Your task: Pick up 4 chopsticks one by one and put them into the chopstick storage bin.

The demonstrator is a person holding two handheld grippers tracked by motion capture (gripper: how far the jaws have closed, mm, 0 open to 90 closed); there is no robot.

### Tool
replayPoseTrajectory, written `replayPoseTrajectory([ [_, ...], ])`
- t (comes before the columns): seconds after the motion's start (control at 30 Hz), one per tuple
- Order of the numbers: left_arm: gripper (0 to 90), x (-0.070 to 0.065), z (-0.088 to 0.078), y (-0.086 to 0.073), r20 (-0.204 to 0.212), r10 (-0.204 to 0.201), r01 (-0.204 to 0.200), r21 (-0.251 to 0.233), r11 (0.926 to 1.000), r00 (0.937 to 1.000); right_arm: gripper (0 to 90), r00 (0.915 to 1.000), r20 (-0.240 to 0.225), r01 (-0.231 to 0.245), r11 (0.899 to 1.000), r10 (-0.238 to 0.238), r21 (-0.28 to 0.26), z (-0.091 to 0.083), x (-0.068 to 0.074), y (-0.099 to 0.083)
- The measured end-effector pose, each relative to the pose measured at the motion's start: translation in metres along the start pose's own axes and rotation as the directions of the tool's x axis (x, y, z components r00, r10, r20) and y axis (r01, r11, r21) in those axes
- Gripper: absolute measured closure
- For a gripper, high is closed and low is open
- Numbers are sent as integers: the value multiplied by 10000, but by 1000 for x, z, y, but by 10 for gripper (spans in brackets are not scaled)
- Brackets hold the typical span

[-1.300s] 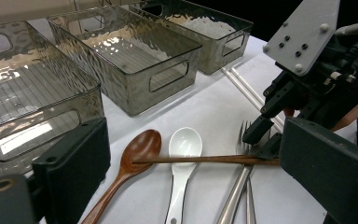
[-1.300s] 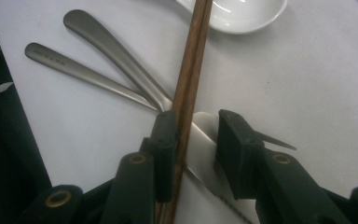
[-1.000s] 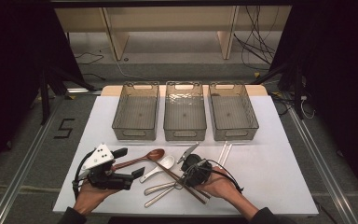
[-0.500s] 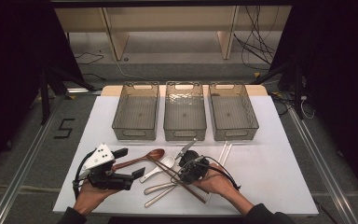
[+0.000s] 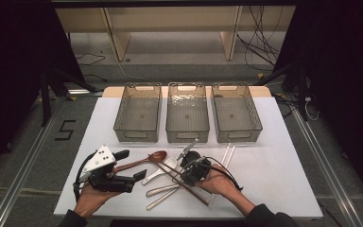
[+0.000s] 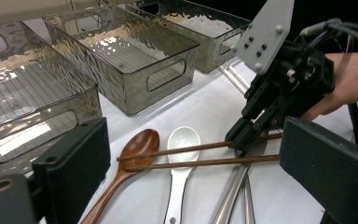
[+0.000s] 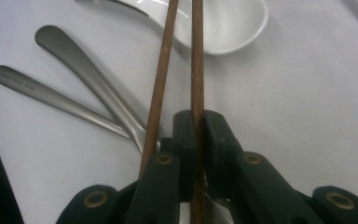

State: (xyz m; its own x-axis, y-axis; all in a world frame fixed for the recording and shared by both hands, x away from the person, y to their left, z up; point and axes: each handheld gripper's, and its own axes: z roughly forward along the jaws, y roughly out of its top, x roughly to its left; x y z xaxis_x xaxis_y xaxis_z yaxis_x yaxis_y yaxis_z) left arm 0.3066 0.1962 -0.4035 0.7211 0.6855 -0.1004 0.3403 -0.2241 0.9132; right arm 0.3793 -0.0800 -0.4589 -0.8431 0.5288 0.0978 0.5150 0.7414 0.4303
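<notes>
Among the cutlery at the bench's (image 5: 274, 189) near edge: one brown chopstick (image 7: 197, 56), pinched between the pads of my right gripper (image 7: 199, 122), which has just been closing on it; its twin (image 7: 161, 79) lies outside the jaws. Step, as I judge it: pickup, lift pending, toward one of the trays (image 5: 187, 135). Left gripper (image 6: 191, 182): spread, idle beside the wooden spoon (image 6: 130, 158).

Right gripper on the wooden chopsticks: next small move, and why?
Probably lift slightly and check the grip. The right gripper has just been closing, and its jaws pinch only one brown wooden chopstick; the second chopstick lies outside them, across the white ceramic spoon. It likely needs regrasping to take both.
</notes>
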Motion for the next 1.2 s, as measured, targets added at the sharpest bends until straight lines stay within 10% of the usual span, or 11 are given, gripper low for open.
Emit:
replayPoseTrajectory([
  [0.33, 81, 3, -1, 1, -112, 165, -164, 148, 9998, 9998, 848, 9973, 39, 728, 9945, -727, -753, -41, -3, -3],
  [0.63, 82, -5, 16, 12, 326, 981, -1017, 1397, 9850, 9946, 849, 9764, -5, 2155, 9746, -2159, -612, -62, 14, -14],
  [0.8, 104, -18, 38, 18, 865, 1918, -2077, 2517, 9453, 9776, 848, 9635, -152, 2661, 9621, -2674, -595, -67, 25, -18],
  [1.13, 155, -42, 67, 21, 2013, 3799, -4286, 3535, 8315, 9029, 848, 9411, -348, 3343, 9408, -3365, -569, -72, 35, -16],
  [1.2, 157, -44, 69, 19, 2127, 3863, -4396, 3636, 8213, 8975, 848, 9373, -358, 3444, 9370, -3468, -593, -72, 37, -16],
])
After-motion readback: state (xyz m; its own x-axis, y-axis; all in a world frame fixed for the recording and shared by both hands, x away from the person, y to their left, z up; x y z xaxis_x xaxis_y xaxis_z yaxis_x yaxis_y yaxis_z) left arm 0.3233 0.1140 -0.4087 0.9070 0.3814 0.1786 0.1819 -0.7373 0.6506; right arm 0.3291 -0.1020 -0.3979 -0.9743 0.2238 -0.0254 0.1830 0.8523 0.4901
